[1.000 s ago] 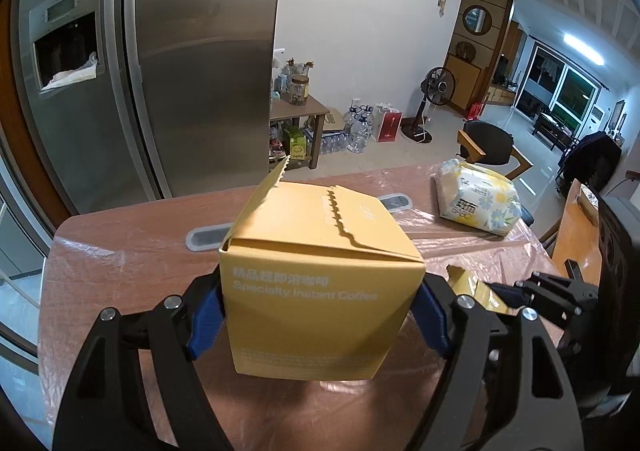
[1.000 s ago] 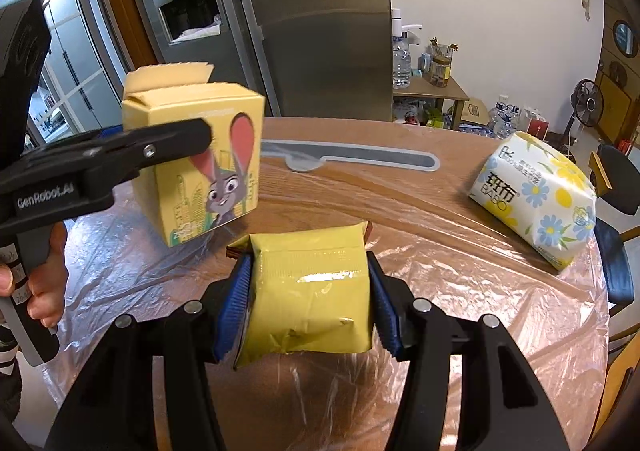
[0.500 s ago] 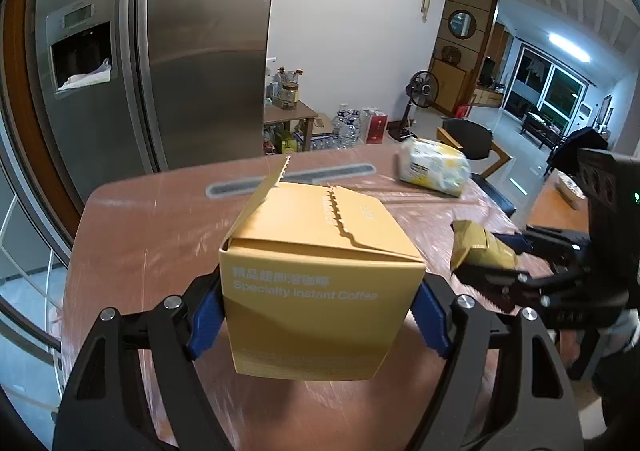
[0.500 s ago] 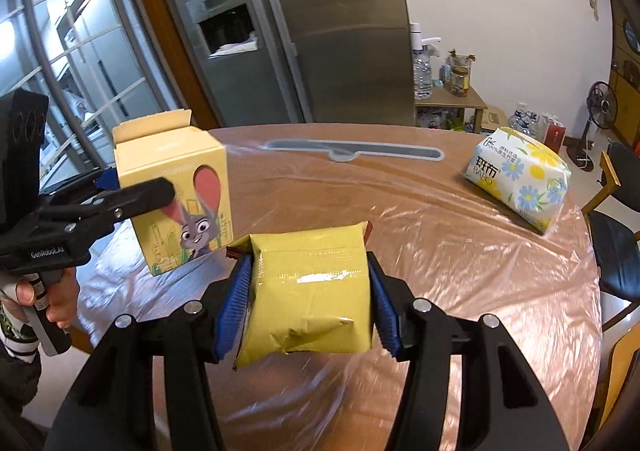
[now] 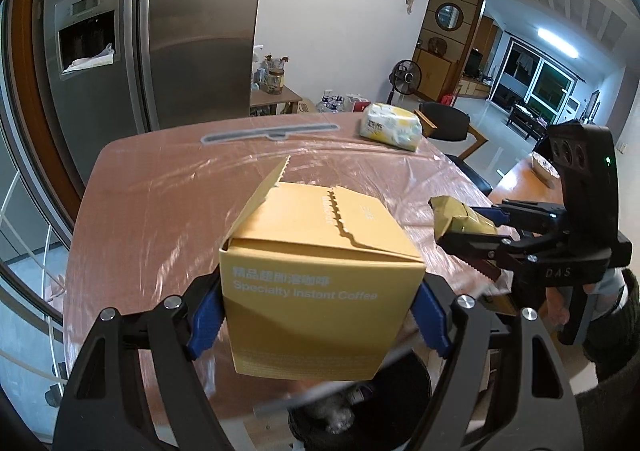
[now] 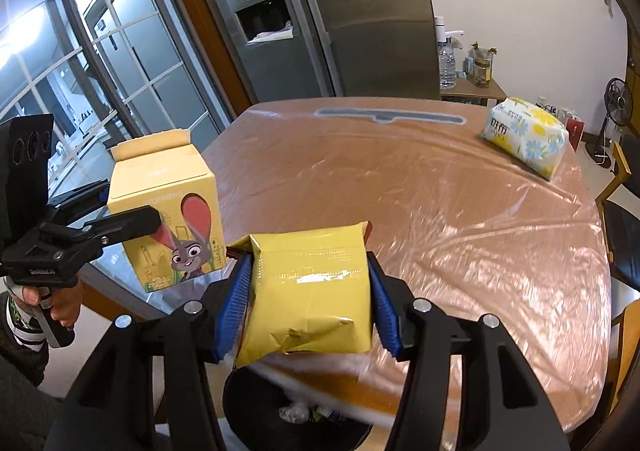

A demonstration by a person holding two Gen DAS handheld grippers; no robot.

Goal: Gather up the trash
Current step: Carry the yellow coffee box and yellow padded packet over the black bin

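My left gripper (image 5: 316, 315) is shut on a yellow instant coffee box (image 5: 320, 283), its blue pads pressing both sides; the box's top flap stands ajar. The same box (image 6: 168, 211), with a cartoon rabbit on its side, shows at the left of the right wrist view, held above the table's near edge. My right gripper (image 6: 308, 299) is shut on a crumpled yellow packet (image 6: 308, 287), which also appears as a gold packet (image 5: 460, 219) at the right of the left wrist view. Below both grippers sits a black trash bin (image 6: 296, 415) with some litter inside, also seen as the bin (image 5: 360, 403).
A round table under clear plastic sheeting (image 6: 420, 191) spreads ahead. A flowered tissue pack (image 6: 524, 135) lies at its far right and a grey strip (image 6: 388, 115) at its far edge. A steel fridge (image 6: 320, 11) stands behind. A dark chair (image 5: 448, 123) sits at the table's far side.
Both grippers have drawn back from the table with their loads still held. The table now looks farther off, and the black bin has come into view beneath them.
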